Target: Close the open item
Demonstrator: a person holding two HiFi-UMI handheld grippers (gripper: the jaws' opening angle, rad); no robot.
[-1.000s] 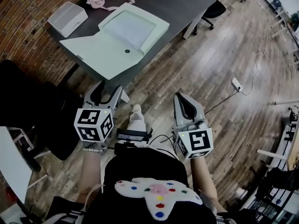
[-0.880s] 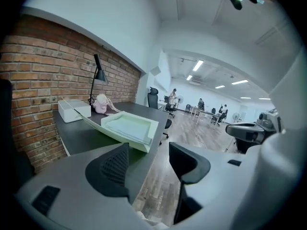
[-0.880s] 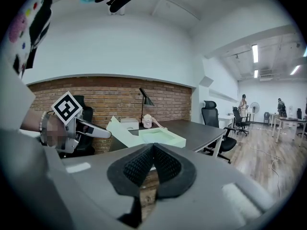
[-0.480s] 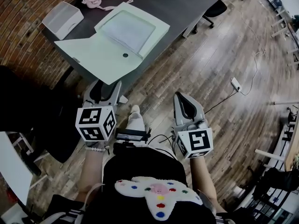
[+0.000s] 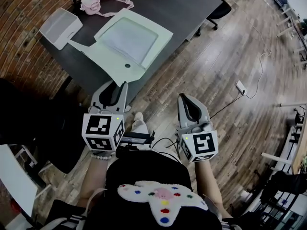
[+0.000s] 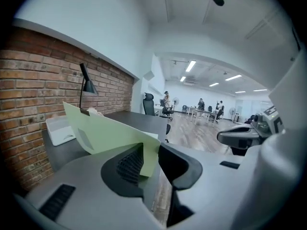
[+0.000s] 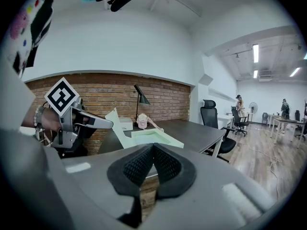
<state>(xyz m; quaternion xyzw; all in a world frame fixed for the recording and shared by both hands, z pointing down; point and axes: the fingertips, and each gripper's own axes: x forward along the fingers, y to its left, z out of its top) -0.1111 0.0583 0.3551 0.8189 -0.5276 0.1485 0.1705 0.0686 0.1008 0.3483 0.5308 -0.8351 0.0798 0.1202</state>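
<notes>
At desk (image 5: 184,4) edge, left tongs (image 5: 117,84) just closing, seemingly clamped on folder flap (image 5: 111,63), right tongs (image 5: 184,97) together

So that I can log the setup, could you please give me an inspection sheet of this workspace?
Surface: dark table.
Job's things: pale green folder lies open; its flap is lifted off the table.
Clutter: white box, pink pouch, desk lamp.
Grippers: left gripper jaws have just been closing, now clamped on the flap's edge; right gripper shut, empty.
Cables: power strip with cord on the wooden floor.
Surroundings: brick wall, office chair.
</notes>
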